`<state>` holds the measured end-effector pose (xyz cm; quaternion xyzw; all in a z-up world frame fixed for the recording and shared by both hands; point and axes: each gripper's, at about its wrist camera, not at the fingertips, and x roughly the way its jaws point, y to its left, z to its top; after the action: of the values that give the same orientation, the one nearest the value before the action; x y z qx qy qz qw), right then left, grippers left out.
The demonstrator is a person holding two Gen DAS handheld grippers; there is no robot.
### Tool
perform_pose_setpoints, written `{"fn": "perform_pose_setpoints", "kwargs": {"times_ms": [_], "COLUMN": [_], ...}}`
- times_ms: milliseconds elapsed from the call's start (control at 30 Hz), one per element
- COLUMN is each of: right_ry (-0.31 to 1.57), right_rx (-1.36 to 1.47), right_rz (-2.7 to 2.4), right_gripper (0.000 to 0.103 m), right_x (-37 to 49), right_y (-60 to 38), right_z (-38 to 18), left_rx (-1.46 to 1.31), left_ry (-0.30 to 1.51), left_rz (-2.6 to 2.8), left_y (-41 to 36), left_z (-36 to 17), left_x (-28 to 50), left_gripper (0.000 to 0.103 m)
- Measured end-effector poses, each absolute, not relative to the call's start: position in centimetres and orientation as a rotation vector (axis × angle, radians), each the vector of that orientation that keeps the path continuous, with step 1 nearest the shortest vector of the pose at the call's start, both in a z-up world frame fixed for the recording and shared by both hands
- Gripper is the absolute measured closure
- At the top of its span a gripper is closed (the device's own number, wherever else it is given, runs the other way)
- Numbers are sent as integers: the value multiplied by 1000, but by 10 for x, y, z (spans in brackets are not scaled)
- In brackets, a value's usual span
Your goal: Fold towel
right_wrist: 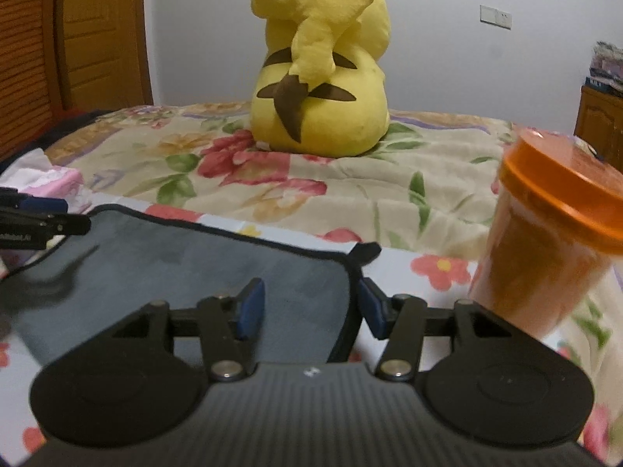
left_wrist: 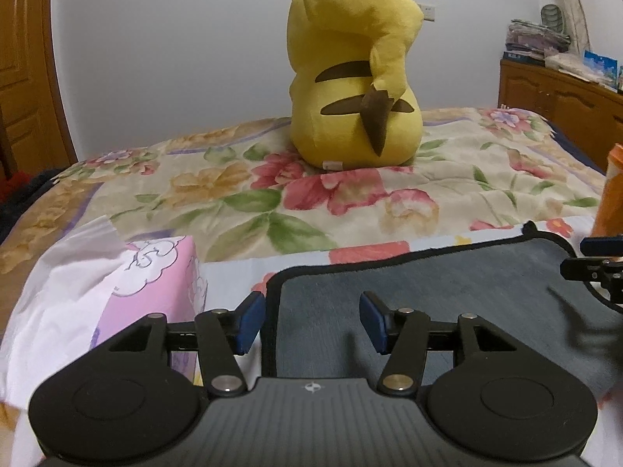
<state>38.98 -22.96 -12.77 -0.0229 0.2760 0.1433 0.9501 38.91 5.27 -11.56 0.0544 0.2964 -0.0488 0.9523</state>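
Observation:
A dark grey towel [left_wrist: 428, 292] with a black hem lies flat on the floral bed cover; it also shows in the right wrist view [right_wrist: 194, 272]. My left gripper [left_wrist: 311, 323] is open, its blue pads straddling the towel's left edge. My right gripper [right_wrist: 311, 307] is open, its pads straddling the towel's right edge near the corner loop [right_wrist: 366, 251]. Neither holds anything. The right gripper's tip shows at the right edge of the left wrist view [left_wrist: 599, 264]; the left gripper's tip shows at the left of the right wrist view [right_wrist: 43, 218].
A big yellow plush toy [left_wrist: 350, 78] sits farther back on the bed [left_wrist: 486, 179]. A pink tissue box [left_wrist: 155, 284] stands left of the towel. An orange lidded jar [right_wrist: 545, 241] stands right of it. Wooden cabinets [left_wrist: 564, 101] lie at the right.

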Motion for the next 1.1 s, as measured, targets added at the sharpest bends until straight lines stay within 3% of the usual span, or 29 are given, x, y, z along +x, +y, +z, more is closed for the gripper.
{"fn": "perform_pose_setpoints", "kwargs": {"times_ms": [233,467,533,633,733,1100], "right_ry": [578,560,541,531,518,510], "right_rx": [-23,13,22,11,6,8], "right_rz": [290,266,255,216,204,172], "right_gripper": [45,13,11,0,0,0], "right_x": [365,339,331,322,312,280], "right_y": [-230,-240,-244,-250,-257,-271], "right_z": [-123,-106,-100,-91,-84,-64], "left_rx": [122,146,140,141,151,163], "left_ry": [614,615,607,595,583,586], "left_rz": [-112,-131,-141,-158,-171,-143], "left_y": [50,38,35,30,26,21], "left_z": [-107,-94,-88,-80,-71,-46], "left_x": [362,335,327,313,299,263], "left_gripper": [35,20,15,7,0,0]}}
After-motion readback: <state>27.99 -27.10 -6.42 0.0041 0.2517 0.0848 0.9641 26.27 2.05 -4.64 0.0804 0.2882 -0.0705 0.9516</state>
